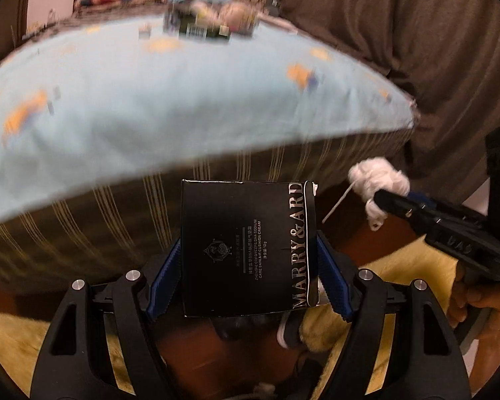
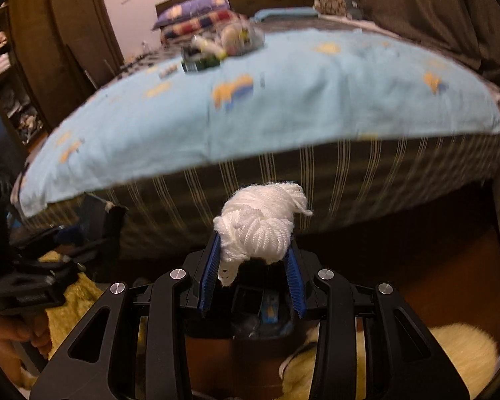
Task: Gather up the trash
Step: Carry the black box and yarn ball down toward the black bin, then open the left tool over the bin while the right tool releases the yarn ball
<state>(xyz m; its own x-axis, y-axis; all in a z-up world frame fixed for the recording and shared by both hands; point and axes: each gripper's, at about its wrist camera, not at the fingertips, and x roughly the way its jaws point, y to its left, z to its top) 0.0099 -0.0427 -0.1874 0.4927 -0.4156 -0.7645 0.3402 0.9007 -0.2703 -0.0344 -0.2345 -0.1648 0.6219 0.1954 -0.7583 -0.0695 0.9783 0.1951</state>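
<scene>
A: Start at the tools. What's each one doing?

B: The left gripper [image 1: 248,260] is clenched on a black cosmetics box [image 1: 246,250] at lower centre of its view, blue pads pressed on both side faces. The right gripper [image 2: 254,263] is grasping a bundle of white yarn [image 2: 261,230], mid-frame, just above a dark bin [image 2: 250,320] low in the right wrist view.

A: Risks?

B: I'd say the yarn. It bulges over the fingertips, with a strand hanging free, so it could snag on a pad at release and fall beside the bin. The box is held by its lower part only; it may tip forward and miss.

A: How does the trash look?

B: The box is glossy, printed "MARRY & ARD", top flap slightly torn. The yarn is soft and loosely wound. More clutter [image 2: 216,46] sits on the blue bedsheet [image 2: 283,106], upper centre, blurred.
</scene>
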